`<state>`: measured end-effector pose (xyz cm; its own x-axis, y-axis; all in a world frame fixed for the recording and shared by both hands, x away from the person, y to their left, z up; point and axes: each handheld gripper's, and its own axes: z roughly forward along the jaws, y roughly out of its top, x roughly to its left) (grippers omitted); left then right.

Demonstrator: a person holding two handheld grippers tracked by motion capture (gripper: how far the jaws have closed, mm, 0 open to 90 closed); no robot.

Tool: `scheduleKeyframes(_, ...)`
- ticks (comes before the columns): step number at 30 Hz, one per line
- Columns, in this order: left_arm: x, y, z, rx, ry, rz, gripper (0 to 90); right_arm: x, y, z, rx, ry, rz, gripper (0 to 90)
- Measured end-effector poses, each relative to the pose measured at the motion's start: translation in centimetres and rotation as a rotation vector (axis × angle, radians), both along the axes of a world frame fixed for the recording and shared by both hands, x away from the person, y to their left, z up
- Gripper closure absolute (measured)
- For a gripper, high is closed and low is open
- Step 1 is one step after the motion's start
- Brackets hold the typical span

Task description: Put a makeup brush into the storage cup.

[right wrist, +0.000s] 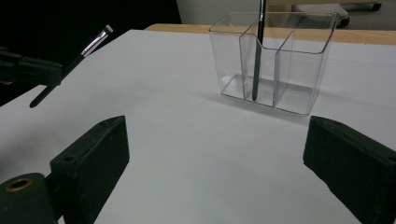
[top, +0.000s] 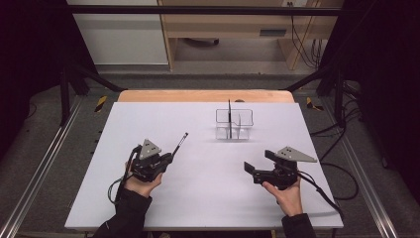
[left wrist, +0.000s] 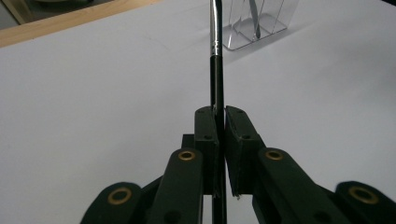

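While the left gripper (left wrist: 219, 126) clamps a brush (left wrist: 215, 56) — right gripper (right wrist: 215, 154) gapes empty.
Ahead of both stands the organizer (right wrist: 275, 60) — one brush (right wrist: 258, 51) upright inside.

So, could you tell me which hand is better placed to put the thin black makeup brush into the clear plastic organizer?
Left. The left gripper is already shut on the thin black makeup brush, angled toward the clear plastic organizer; the right gripper is open and holds nothing.

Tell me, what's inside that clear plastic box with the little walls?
One thin black-handled brush stands upright in the clear plastic divided box, in a middle compartment. The other compartments look empty. Its top end is cut off by the picture's edge.
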<state>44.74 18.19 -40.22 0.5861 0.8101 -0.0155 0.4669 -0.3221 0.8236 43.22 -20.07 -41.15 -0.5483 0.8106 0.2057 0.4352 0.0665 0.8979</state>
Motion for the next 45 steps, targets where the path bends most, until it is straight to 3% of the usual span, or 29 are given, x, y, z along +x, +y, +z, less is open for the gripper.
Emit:
scheduleKeyframes(10, -1.1, -1.4, 0.7, -0.049, -0.043, 0.016, 83.3, 0.4, 1.7, 1.1, 0.043, -0.015, 0.024, 8.6)
scheduleKeyframes(18, -1.6, -2.1, 0.2, -0.087, -0.059, 0.018, 83.3, 0.9, 3.6, 1.9, 0.085, -0.022, 0.049, 9.5)
scheduleKeyframes(27, -1.9, -2.2, -0.4, -0.125, -0.079, 0.029, 83.3, 1.4, 5.1, 2.0, 0.144, 0.004, 0.075, 10.8)
scheduleKeyframes(31, -2.0, -2.2, -0.5, -0.150, -0.084, 0.027, 83.3, 1.6, 5.8, 1.9, 0.140, 0.016, 0.083, 11.8)
scheduleKeyframes(45, -2.3, -3.5, -1.2, -0.190, -0.084, 0.013, 83.3, 1.9, 7.6, 2.2, 0.214, 0.036, 0.098, 14.6)
